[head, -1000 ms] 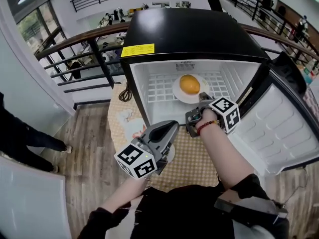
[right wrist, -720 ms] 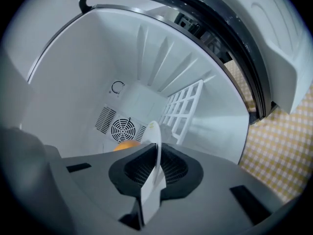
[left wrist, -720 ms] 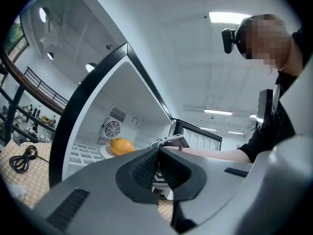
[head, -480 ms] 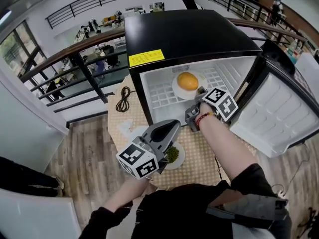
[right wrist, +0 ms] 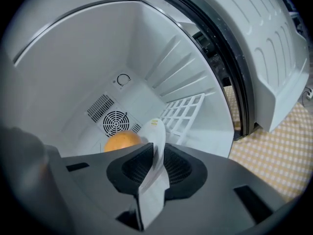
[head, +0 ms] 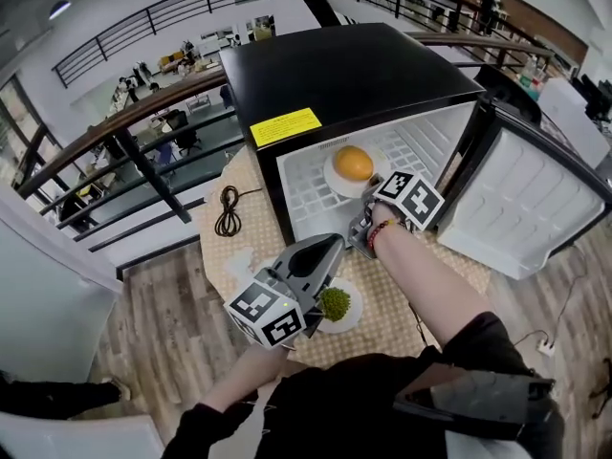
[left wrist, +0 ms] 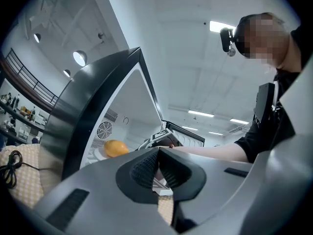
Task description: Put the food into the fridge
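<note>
Right gripper [head: 369, 195] reaches into the open mini fridge [head: 356, 65] on an outstretched forearm, its jaws opening around the rim of the white plate [head: 334, 179], which carries the orange [head: 354, 163] on the shelf. Left gripper [head: 331, 243] — clenched, empty — hovers tilted above the green food [head: 335, 303].

Bare fridge shelf [head: 306, 191] left of plate [head: 330, 177].

The round table [head: 387, 309] with a checked cloth holds a black fridge [head: 354, 65] at 12 o'clock, a black cord [head: 228, 210] at 10, and a white plate [head: 354, 313] of green food [head: 335, 303] at 6.
</note>
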A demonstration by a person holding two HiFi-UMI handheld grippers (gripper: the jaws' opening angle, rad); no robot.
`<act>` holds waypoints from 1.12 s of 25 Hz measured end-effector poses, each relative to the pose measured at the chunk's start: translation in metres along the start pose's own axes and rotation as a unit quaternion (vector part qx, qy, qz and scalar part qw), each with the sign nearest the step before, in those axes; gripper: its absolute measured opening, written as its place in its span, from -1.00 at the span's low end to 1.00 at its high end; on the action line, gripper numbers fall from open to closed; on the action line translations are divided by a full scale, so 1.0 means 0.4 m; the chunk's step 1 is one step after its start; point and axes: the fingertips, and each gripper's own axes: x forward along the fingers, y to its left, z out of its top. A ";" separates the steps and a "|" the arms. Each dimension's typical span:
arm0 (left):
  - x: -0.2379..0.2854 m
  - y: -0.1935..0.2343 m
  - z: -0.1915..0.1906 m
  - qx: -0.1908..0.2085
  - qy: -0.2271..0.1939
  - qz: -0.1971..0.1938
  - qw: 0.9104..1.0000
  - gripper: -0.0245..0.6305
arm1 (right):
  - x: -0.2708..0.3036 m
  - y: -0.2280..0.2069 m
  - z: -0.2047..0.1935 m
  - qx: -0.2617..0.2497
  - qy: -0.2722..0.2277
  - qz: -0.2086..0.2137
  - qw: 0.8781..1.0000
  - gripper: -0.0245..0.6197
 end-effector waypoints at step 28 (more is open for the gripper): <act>-0.166 0.064 0.029 -0.007 -0.008 -0.005 1.000 -0.88 | -0.030 -0.008 -0.024 -0.103 -0.066 -0.103 0.987 -0.60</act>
